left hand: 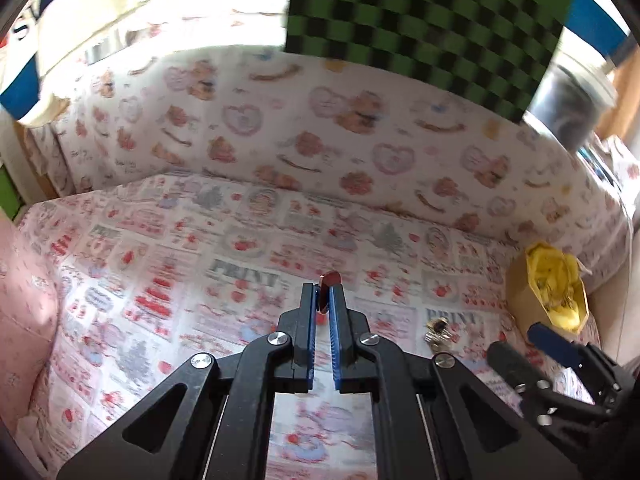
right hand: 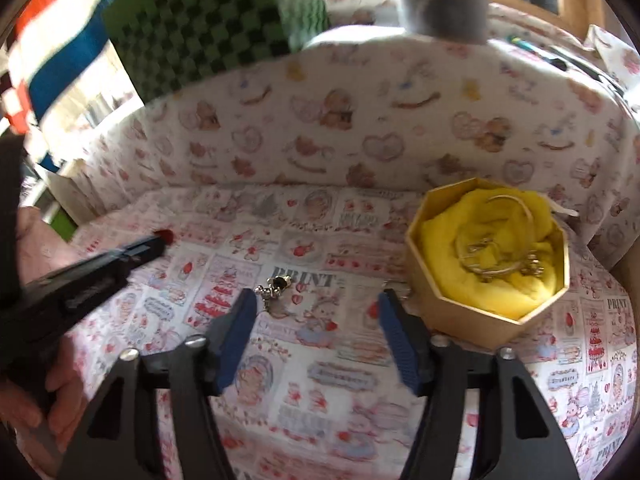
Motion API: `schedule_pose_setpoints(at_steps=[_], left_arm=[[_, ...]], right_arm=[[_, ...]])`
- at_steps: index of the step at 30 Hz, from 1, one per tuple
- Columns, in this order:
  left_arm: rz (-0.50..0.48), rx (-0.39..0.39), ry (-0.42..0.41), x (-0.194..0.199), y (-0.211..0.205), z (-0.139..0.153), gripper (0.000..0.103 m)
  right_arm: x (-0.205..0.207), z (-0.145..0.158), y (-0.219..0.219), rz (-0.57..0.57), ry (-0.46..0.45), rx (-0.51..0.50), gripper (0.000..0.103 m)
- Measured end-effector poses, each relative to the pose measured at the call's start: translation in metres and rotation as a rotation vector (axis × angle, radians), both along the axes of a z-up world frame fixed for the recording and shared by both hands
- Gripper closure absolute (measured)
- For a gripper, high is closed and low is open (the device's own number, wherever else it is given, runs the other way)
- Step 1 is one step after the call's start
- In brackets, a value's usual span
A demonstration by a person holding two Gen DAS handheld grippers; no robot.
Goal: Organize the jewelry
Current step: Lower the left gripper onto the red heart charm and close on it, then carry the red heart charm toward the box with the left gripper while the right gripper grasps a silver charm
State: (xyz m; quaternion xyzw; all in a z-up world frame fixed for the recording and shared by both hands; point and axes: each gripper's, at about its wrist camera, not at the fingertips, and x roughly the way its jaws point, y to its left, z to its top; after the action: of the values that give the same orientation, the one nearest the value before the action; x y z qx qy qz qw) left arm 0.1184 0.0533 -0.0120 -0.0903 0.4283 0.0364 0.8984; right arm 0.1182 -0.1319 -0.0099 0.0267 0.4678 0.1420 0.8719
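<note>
A: Our left tongs [left hand: 325, 300] are nearly closed, and pinched between their blue pads [left hand: 335, 312] we see a small dark red piece [left hand: 329, 282], its top poking out above the tips. What kind of jewelry it is, we cannot tell.

B: Our right tongs [right hand: 316, 308] stand wide apart and grip nothing. Just beyond their left fingertip [right hand: 240, 320], a small charm with a black stone and silver beads [right hand: 276, 283] lies on the printed tablecloth [right hand: 320, 380], touching neither finger.

A: From our left camera that same charm [left hand: 438, 330] sits to the right of our tongs, with the right tongs [left hand: 556, 346] coming in at the lower right.

B: Toward the table's far right corner we have the octagonal gold box [right hand: 486, 254], lined with yellow cloth [right hand: 500, 280]; gold bangles and chains [right hand: 496, 252] rest inside it.

A: A wall covered in bear-and-heart fabric [left hand: 320, 120] rises along the table's far edge, with a green checkered panel [left hand: 420, 20] above it.
</note>
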Motion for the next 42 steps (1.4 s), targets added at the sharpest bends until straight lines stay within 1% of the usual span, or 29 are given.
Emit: schedule_pose_setpoints(at_steps=[4, 7, 9, 11, 13, 15, 17, 20, 22, 28, 31, 33, 38, 42], left_arm=[[0.036, -0.022, -0.001, 0.0, 0.016, 0.002, 0.097], [0.054, -0.046, -0.002, 0.0, 0.025, 0.003, 0.097], [0.059, -0.063, -0.002, 0.0, 0.029, 0.004, 0.097], [0.058, -0.076, -0.011, 0.0, 0.031, 0.005, 0.097], [0.054, -0.079, -0.023, -0.002, 0.032, 0.007, 0.097], [0.051, -0.077, -0.03, -0.005, 0.031, 0.01, 0.097], [0.046, -0.073, -0.036, -0.007, 0.028, 0.012, 0.097], [0.036, -0.07, -0.035, -0.008, 0.025, 0.013, 0.097], [0.035, -0.063, -0.035, -0.007, 0.023, 0.013, 0.097], [0.012, -0.075, -0.015, -0.002, 0.016, 0.005, 0.097], [0.003, -0.063, -0.021, -0.002, 0.011, 0.005, 0.097], [0.003, -0.051, -0.021, -0.002, 0.008, 0.004, 0.097], [-0.019, -0.089, 0.014, 0.002, 0.004, -0.002, 0.097], [-0.027, -0.052, 0.015, 0.003, -0.003, -0.004, 0.097]], right_arm=[[0.012, -0.009, 0.016, 0.006, 0.056, 0.007, 0.041], [0.018, -0.016, 0.029, 0.024, 0.085, -0.007, 0.051], [0.02, -0.02, 0.038, 0.035, 0.091, -0.024, 0.055], [0.021, -0.024, 0.046, 0.051, 0.097, -0.043, 0.064], [0.022, -0.028, 0.051, 0.057, 0.103, -0.048, 0.065], [0.022, -0.03, 0.054, 0.05, 0.091, -0.066, 0.069], [0.023, -0.031, 0.059, 0.043, 0.071, -0.108, 0.082], [0.023, -0.031, 0.06, 0.042, 0.069, -0.123, 0.082], [0.02, -0.029, 0.055, 0.035, 0.068, -0.114, 0.082], [0.005, -0.014, 0.027, 0.024, 0.037, -0.09, 0.082], [-0.003, -0.006, 0.01, 0.017, 0.018, -0.071, 0.082], [-0.008, 0.001, -0.001, 0.021, -0.006, -0.058, 0.082], [-0.019, 0.015, -0.022, 0.016, -0.067, -0.014, 0.082], [-0.024, 0.024, -0.039, 0.009, -0.098, 0.024, 0.082]])
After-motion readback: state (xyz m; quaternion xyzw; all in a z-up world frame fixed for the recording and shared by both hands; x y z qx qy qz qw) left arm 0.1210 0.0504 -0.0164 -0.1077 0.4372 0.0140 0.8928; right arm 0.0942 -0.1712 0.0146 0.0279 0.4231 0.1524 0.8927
